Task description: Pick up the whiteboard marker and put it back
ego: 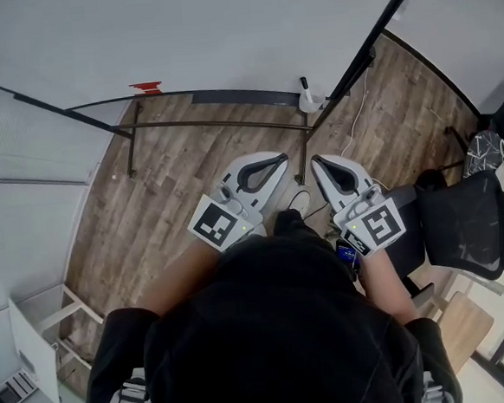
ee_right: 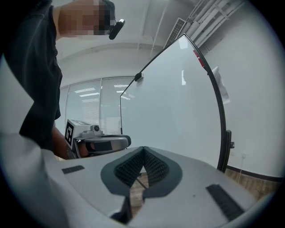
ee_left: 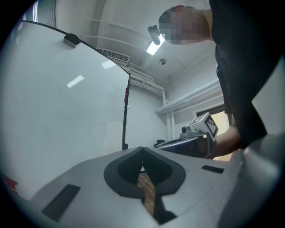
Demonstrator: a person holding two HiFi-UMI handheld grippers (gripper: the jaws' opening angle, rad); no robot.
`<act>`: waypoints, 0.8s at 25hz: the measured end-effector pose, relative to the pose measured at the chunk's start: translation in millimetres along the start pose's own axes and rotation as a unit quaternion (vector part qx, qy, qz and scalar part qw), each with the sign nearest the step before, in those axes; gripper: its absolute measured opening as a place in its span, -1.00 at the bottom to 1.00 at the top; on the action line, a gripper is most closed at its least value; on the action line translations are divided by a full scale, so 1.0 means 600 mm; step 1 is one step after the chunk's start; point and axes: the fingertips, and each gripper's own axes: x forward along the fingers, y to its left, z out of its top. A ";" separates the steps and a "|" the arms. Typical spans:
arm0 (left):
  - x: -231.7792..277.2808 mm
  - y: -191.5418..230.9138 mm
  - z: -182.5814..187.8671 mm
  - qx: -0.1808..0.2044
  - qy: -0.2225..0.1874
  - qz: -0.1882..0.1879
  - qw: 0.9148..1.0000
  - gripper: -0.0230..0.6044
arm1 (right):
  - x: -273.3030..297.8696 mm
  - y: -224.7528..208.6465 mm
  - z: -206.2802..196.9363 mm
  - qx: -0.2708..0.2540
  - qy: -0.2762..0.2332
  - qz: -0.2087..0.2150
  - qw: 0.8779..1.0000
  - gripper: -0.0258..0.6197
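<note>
Approach step, pickup not yet begun. Left gripper and right gripper: jaws shut, tips meeting, nothing held. Marker upright, upper middle of head view, at whiteboard foot. Next, likely: open one gripper's jaws, reach forward to marker.

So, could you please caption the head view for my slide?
Left tongs and right tongs, both shut, point toward the whiteboard over wood floor.

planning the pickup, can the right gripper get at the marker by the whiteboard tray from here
Probably yes: between the right gripper and the marker show only floor and a thin stand bar. Its jaws are shut and must open first; the black pole runs close by.
</note>
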 end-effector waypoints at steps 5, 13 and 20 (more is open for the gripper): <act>0.054 0.027 -0.011 -0.002 0.008 0.018 1.000 -0.92 | 0.011 -0.061 -0.005 -0.005 0.007 0.017 1.000 -0.92; 0.138 0.074 -0.020 -0.016 0.008 0.046 0.999 -0.92 | 0.033 -0.163 -0.026 -0.006 0.027 0.035 0.999 -0.92; 0.204 0.103 -0.026 -0.010 0.011 0.072 0.997 -0.92 | 0.041 -0.238 -0.035 -0.005 0.039 0.048 0.998 -0.92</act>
